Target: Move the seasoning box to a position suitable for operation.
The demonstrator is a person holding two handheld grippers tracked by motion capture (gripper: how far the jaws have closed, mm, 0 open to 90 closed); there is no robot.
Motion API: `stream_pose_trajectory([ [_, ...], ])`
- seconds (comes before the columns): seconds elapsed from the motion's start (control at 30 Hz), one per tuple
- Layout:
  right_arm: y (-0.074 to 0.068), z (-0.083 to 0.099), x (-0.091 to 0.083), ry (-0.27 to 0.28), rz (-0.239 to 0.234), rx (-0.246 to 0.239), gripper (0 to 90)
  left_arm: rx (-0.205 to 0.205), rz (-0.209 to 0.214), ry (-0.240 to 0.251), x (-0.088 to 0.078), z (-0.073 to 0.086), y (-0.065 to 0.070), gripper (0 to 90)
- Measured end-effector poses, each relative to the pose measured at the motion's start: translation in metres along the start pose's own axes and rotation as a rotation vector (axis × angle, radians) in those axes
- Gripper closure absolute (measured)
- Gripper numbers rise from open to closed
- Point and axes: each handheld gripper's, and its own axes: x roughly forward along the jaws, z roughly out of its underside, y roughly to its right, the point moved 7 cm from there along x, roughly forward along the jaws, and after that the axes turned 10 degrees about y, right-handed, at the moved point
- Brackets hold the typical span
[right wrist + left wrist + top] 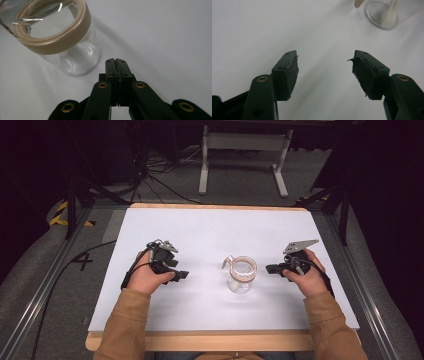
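Glass jar [240,279] stands upright near the middle of the white bench [200,230], between the two hands, with a tan band round its open rim and a small clasp jutting from the rim on the side toward the left hand; left tongs [181,275] stand wide with nothing between the pads, well apart from the jar; right tongs [270,268] are pressed together on nothing, tips just beside the jar's wall; in the right gripper view the jar [60,37] sits up and to the left of the closed tips; the likely step is taking hold of the jar, so the right tongs would need to spread before closing in; gripping low on the glass wall, square to it, should keep the smooth jar from tipping or sliding; the left tongs, already spread, could steady the far side
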Motion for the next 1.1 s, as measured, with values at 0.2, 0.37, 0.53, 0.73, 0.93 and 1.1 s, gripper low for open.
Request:
stream_pose_trajectory([
  [0.2,-0.003,0.000,0.001,0.019,-0.035,-0.012,90.0,0.004,0.023,0.075,-0.016,-0.010,0.006,33.6],
  [0.37,-0.006,-0.007,0.000,0.074,-0.064,-0.026,90.0,0.008,0.031,0.136,-0.028,-0.012,0.011,32.0],
  [0.53,-0.008,-0.015,0.002,0.118,-0.066,-0.040,90.0,0.002,0.013,0.156,-0.034,-0.013,0.013,31.1],
  [0.73,-0.010,-0.016,0.013,0.112,-0.084,-0.041,90.0,0.016,-0.003,0.168,-0.038,-0.010,0.013,30.5],
  [0.93,-0.009,-0.011,0.029,0.070,-0.097,-0.038,90.0,0.005,-0.013,0.167,-0.042,-0.006,0.012,30.2],
  [1.1,-0.010,-0.007,0.036,0.043,-0.104,-0.044,90.0,-0.010,-0.023,0.165,-0.041,-0.003,0.010,30.0],
])
